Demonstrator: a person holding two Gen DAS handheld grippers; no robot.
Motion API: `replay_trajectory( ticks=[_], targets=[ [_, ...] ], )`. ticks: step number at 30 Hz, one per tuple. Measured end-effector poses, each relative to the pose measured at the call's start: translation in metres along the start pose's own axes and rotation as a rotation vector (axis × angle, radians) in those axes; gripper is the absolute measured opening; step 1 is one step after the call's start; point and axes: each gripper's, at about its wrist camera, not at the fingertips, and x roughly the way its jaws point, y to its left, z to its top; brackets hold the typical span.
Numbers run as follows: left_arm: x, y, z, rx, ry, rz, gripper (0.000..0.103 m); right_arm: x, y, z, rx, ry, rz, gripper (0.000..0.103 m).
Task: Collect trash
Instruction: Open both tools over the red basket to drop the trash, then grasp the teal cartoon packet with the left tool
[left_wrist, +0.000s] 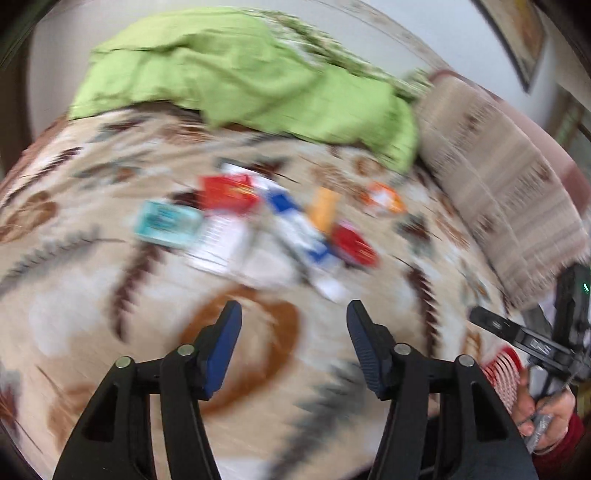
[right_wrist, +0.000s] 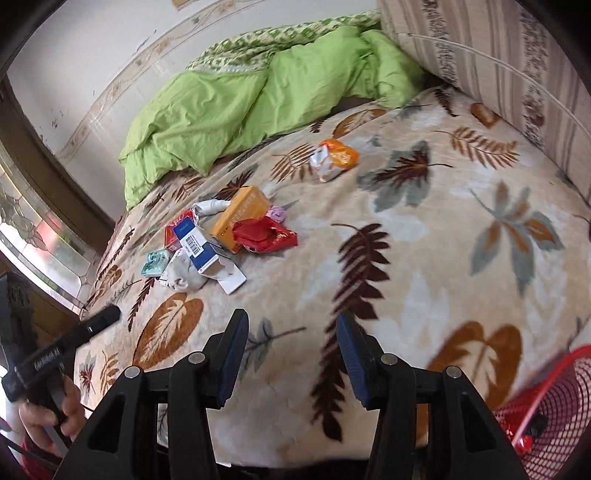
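Note:
Trash lies in a loose pile on a leaf-patterned blanket (right_wrist: 424, 236). In the right wrist view I see a yellow box (right_wrist: 242, 218), a crumpled red wrapper (right_wrist: 264, 234), a blue and white carton (right_wrist: 201, 249), a teal packet (right_wrist: 152, 263), white crumpled paper (right_wrist: 183, 275) and, apart, an orange and white wrapper (right_wrist: 334, 157). The left wrist view is blurred and shows the same pile (left_wrist: 258, 225). My left gripper (left_wrist: 293, 314) is open and empty, short of the pile. My right gripper (right_wrist: 291, 321) is open and empty, short of the pile. A red mesh basket (right_wrist: 554, 410) stands at the lower right.
A green duvet (right_wrist: 240, 99) lies bunched at the head of the bed, against the wall. A striped cushion (right_wrist: 491, 62) stands at the right. A window (right_wrist: 33, 229) is at the left. The red basket also shows in the left wrist view (left_wrist: 504, 376).

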Motion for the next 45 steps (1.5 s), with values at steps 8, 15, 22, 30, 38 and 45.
replay_trajectory(
  ticks=[8,15,22,30,38,45],
  targets=[
    [0.047,0.092,0.071,-0.065,-0.011,0.081,0.059,0.055,0.014,0.040,0.028,0.044,0.029,0.052],
    [0.120,0.134,0.113,-0.127,0.040,0.029,0.059,0.092,0.017,0.062,0.062,0.062,0.052,0.052],
    [0.134,0.131,0.088,-0.029,0.141,-0.035,0.059,0.129,0.005,0.084,0.136,0.092,0.092,0.052],
    [0.073,0.095,0.014,0.155,0.178,-0.148,0.070,0.169,-0.006,0.098,0.164,0.127,0.118,0.052],
    [0.050,0.057,-0.013,0.320,0.169,-0.152,0.077,0.179,-0.004,0.077,0.152,0.193,0.168,0.054],
    [0.049,0.040,-0.030,0.460,0.147,-0.042,0.079,0.153,0.019,0.055,0.021,0.250,0.246,0.054]
  ],
)
